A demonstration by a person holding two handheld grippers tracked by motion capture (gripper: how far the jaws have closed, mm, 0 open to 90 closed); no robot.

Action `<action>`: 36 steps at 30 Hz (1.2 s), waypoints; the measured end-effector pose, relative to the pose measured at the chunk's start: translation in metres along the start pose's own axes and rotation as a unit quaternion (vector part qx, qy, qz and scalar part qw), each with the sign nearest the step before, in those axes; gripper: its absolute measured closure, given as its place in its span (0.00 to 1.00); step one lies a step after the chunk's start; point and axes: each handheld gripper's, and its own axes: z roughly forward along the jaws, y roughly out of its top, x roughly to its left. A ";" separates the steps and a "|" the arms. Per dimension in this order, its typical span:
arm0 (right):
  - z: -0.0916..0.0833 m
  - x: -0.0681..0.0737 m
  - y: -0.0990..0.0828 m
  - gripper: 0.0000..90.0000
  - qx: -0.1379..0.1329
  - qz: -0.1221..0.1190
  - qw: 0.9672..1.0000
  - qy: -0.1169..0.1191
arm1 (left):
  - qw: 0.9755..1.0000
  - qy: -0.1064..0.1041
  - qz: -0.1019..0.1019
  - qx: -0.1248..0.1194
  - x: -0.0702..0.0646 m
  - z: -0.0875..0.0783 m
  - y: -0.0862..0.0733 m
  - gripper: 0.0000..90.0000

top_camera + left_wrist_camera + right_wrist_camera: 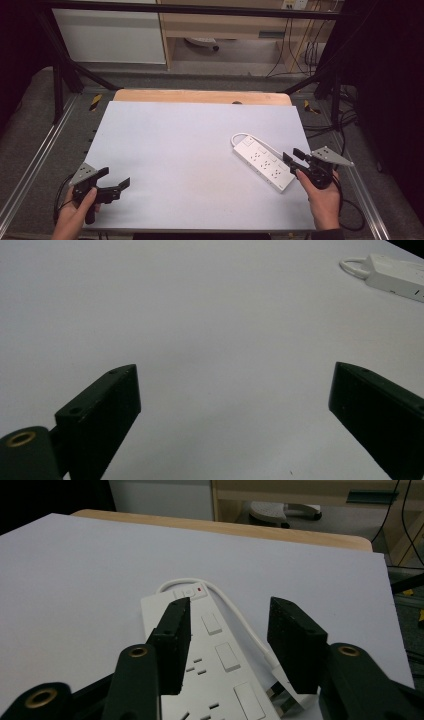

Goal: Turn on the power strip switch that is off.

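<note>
A: On the left we are holding the left gripper low over the near left of the white board, its jaws spread wide with nothing between them.

B: And on the right we are bringing the right gripper to the near end of the power strip, which is lying slantwise by the board's right edge.

A: Are we gripping it?

B: Not that we can tell; the jaws are standing partly apart, over and beside the body.

A: It is looking like rigid, smooth plastic, fairly light, with a springy cord.

B: So we are favouring its long sides, not the cord.
</note>
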 end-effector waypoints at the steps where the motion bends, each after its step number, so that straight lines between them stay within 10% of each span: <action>1: 0.001 0.000 0.000 0.62 0.000 -0.002 1.000 0.000 | 1.000 0.000 0.000 -0.001 0.000 0.000 0.000 0.07; 36: 0.022 -0.012 -0.024 0.93 0.024 -0.001 1.000 -0.006 | 1.000 -0.004 -0.001 0.001 0.000 0.001 0.000 0.07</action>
